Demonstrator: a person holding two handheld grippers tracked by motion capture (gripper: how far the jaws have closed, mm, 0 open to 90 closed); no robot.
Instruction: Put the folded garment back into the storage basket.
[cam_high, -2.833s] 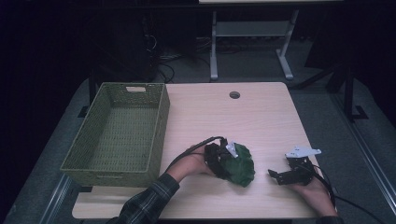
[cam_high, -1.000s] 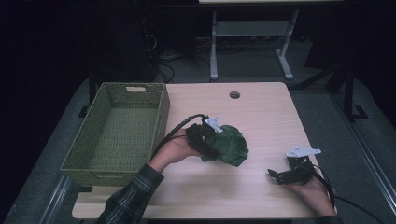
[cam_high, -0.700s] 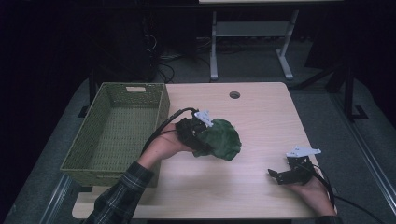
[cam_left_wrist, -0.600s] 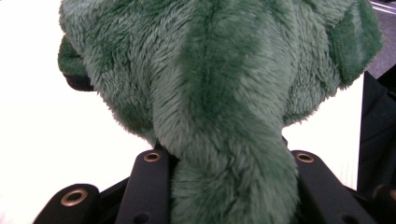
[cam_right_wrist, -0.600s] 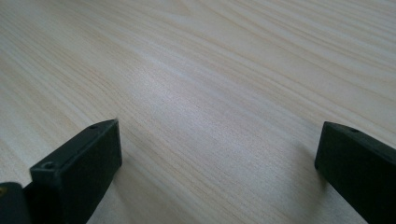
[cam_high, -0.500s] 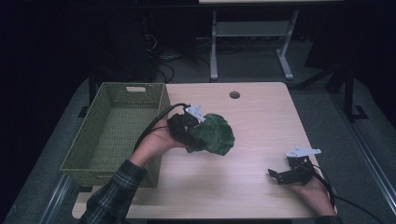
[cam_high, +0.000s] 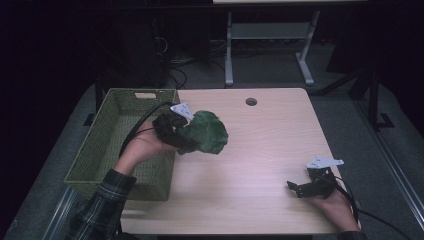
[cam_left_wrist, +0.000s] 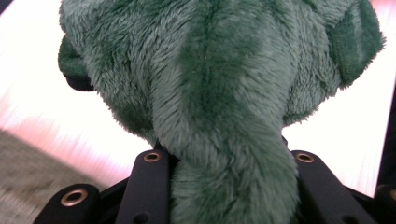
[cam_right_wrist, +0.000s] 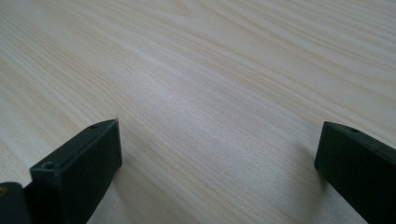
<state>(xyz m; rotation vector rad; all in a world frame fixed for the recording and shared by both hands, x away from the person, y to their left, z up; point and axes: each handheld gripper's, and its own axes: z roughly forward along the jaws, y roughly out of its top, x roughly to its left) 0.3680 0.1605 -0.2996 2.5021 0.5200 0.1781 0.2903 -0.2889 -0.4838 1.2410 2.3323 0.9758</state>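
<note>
While the left gripper (cam_high: 181, 136) hung above the table's left part, its two black jaws were clamped on a green plush toy (cam_high: 205, 133). Toy was off the table (cam_high: 260, 150), held in the air just beside the right wall of the woven basket (cam_high: 95, 150), not over its inside as far as I could tell.

Toy's look: dark green fur, short and dense pile, fuzzy all over. From the high view a rounded, lumpy bundle, darker in the folds. From the left gripper view (cam_left_wrist: 229, 93): a thick furry strip ran down the middle and was pinched between the jaws; paler green streaks on either side of a darker central band; a darker rounded flap at upper right, another dark bulge at upper left. Could not tell what creature it was meant to be.

Right gripper (cam_high: 295, 189) sat low at the table's near right corner, resting in the person's hand. Its jaws stood wide apart with bare pale wood between them (cam_right_wrist: 219, 140), grasping nothing.

Sleeve on the left arm (cam_high: 100, 205): plaid.
</note>
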